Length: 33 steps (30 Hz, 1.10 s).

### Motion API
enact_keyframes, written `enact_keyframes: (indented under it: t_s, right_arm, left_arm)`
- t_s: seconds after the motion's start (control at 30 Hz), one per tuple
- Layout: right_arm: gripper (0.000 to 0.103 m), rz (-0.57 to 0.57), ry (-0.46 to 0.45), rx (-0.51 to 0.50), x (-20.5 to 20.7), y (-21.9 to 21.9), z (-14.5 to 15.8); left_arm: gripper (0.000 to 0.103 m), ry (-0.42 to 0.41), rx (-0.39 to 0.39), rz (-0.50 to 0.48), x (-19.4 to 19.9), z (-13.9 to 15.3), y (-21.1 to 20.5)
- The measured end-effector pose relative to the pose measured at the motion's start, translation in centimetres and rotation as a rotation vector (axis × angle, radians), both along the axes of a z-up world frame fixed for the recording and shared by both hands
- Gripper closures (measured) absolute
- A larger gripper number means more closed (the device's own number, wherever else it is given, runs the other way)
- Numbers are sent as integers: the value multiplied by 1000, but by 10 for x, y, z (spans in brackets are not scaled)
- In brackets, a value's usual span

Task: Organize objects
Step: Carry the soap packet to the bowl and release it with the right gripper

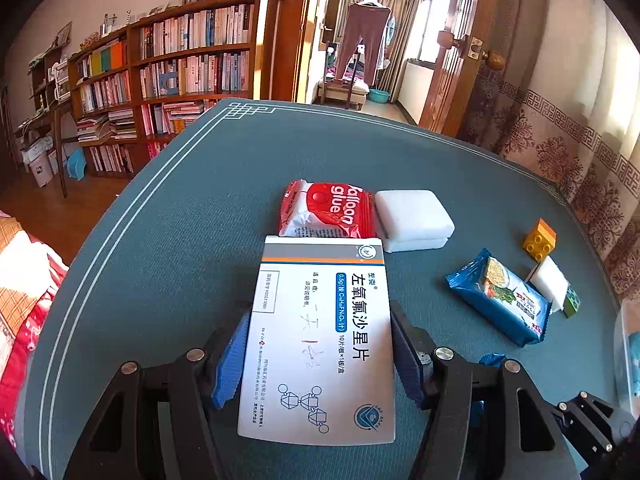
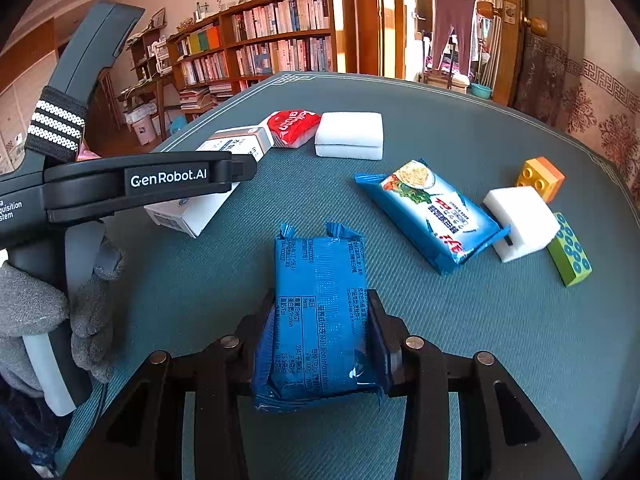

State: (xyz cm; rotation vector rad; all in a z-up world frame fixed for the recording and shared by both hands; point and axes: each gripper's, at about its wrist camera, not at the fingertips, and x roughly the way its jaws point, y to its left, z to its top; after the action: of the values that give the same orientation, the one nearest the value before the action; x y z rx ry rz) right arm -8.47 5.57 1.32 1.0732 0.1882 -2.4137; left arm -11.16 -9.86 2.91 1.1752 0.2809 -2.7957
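The right gripper (image 2: 320, 332) was clamped on the soft, crinkly blue snack pack (image 2: 318, 320) at 6 o'clock, its sides dented, while the left gripper (image 1: 320, 354) squeezed the light, stiff medicine box (image 1: 320, 340).

Bare mat (image 2: 500, 340) right; blue packet (image 2: 430, 216), white sponge (image 2: 520, 220) ahead.

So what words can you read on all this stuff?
"balloon glue": red packet.
"左氧氟沙星片", "0.5g", "10片/板×1板/盒": white medicine box in the left gripper.
"GenRobot.AI": left gripper's side.
"Nutrition Information", "Per 100g": blue packet in the right gripper.
Other blue packet: print blurred.
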Motion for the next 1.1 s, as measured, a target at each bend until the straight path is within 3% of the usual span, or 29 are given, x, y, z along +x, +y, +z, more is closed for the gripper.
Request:
enact_keyframes:
  t_s: [0.47,0.73,0.9,1.1]
  right_arm:
    - [61,-225,-60,-132,17,77,5]
    - [61,-329,-35,-172,25,117,18]
    - [61,-413,-41,-268,30,153,30]
    - [61,-525,-9,-307,33,195,42]
  left_arm:
    - [36,-2,-26,-148,9,-1,50]
    - [36,0,-46,-204,15,-3,69]
    - [36,-2,-59,-231,17,-4,79]
    - [36,-2,-68,-249,20,-5,84]
